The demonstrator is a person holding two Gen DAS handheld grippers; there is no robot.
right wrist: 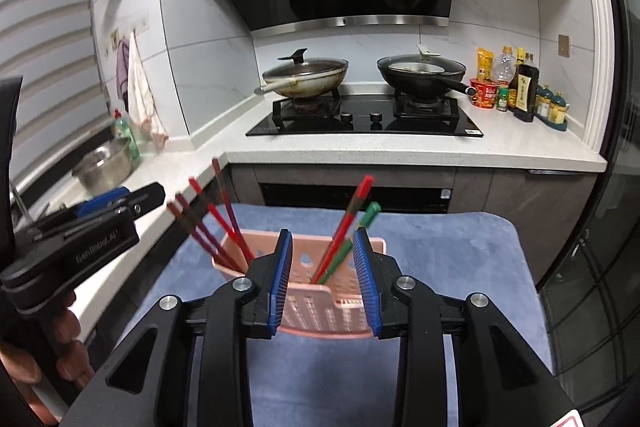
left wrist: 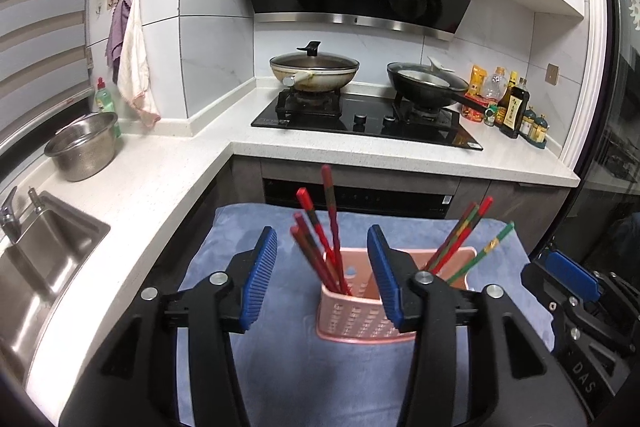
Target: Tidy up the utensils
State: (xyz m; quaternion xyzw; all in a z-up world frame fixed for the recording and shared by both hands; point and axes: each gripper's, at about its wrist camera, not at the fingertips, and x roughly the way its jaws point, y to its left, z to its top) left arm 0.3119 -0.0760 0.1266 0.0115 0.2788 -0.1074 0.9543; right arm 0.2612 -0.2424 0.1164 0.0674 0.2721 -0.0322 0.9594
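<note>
A pink slotted utensil holder (left wrist: 352,315) stands upright on a blue towel (left wrist: 256,259); it also shows in the right wrist view (right wrist: 316,303). Several red chopsticks (left wrist: 320,247) lean in its left compartment. Red-green chopsticks (left wrist: 460,239) lean in its right compartment, also seen in the right wrist view (right wrist: 344,235). My left gripper (left wrist: 324,251) is open and empty, above and just in front of the holder. My right gripper (right wrist: 322,243) is open around the holder's right part, its blue pads either side of the red-green chopsticks without touching them. The left gripper (right wrist: 116,203) appears at left.
An L-shaped white counter (left wrist: 168,179) holds a steel bowl (left wrist: 82,143), a sink (left wrist: 44,247) and a green soap bottle (left wrist: 105,97). Behind are a gas hob (left wrist: 364,117) with two lidded pans (left wrist: 314,69) and sauce bottles (left wrist: 516,103). Cloths (left wrist: 134,67) hang on the wall.
</note>
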